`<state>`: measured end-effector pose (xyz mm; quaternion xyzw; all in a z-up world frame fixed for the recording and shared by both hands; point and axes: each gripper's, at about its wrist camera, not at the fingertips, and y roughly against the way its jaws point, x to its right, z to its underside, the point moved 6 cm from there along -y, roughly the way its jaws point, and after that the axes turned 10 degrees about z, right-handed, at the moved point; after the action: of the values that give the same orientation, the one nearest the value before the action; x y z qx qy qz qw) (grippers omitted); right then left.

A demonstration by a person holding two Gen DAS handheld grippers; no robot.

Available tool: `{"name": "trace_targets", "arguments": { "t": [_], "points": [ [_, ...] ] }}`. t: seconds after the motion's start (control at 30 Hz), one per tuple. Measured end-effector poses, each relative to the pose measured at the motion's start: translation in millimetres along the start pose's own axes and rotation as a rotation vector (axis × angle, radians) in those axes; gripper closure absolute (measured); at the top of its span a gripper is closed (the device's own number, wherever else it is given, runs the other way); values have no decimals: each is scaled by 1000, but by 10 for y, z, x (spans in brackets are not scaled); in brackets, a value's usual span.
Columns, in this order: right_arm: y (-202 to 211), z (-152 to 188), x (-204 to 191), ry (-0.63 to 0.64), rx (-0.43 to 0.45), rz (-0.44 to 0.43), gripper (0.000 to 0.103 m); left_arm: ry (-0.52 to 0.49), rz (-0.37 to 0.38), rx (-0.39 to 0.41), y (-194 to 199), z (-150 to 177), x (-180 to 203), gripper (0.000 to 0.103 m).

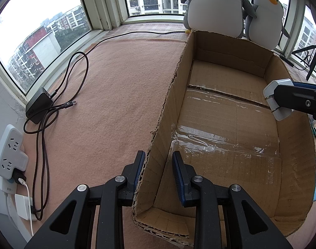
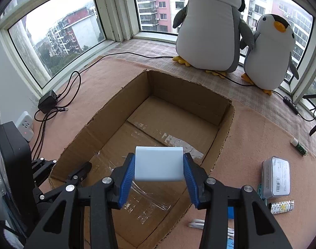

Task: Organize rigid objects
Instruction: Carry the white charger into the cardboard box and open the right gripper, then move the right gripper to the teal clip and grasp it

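An open cardboard box (image 1: pixel 237 49) (image 2: pixel 226 128) lies on the pink felt mat; only tape shows on its floor. My right gripper (image 2: pixel 159 167) is shut on a white charger block (image 2: pixel 159 164) and holds it above the box's near part; the block also shows in the left wrist view (image 1: pixel 271 101). My left gripper (image 1: pixel 158 166) straddles the box's left wall, one finger (image 1: pixel 139 166) outside against it, the other inside and apart. In the right wrist view it (image 2: pixel 79 172) shows at the box's near left corner.
Right of the box lie a clear-lidded tin (image 2: pixel 276 177), a patterned lighter (image 2: pixel 281 206), a small green tube (image 2: pixel 299 147) and white cables (image 2: pixel 197 223). A black adapter with cord (image 1: pixel 38 108) and a power strip (image 1: pixel 9 151) lie left. Two penguin plush toys (image 2: pixel 207 27) stand behind.
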<state>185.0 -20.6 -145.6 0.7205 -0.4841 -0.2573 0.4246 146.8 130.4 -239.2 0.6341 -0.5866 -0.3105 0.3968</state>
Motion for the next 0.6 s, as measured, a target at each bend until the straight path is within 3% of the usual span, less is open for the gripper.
{"name": "trace_targets", "arguments": {
  "t": [0.13, 0.6],
  "points": [
    [30, -6, -28, 5, 14, 6, 47, -1, -1, 1, -1, -3, 1, 74],
    [438, 134, 121, -49, 42, -58, 47, -2, -3, 4, -5, 10, 3, 74]
  ]
}}
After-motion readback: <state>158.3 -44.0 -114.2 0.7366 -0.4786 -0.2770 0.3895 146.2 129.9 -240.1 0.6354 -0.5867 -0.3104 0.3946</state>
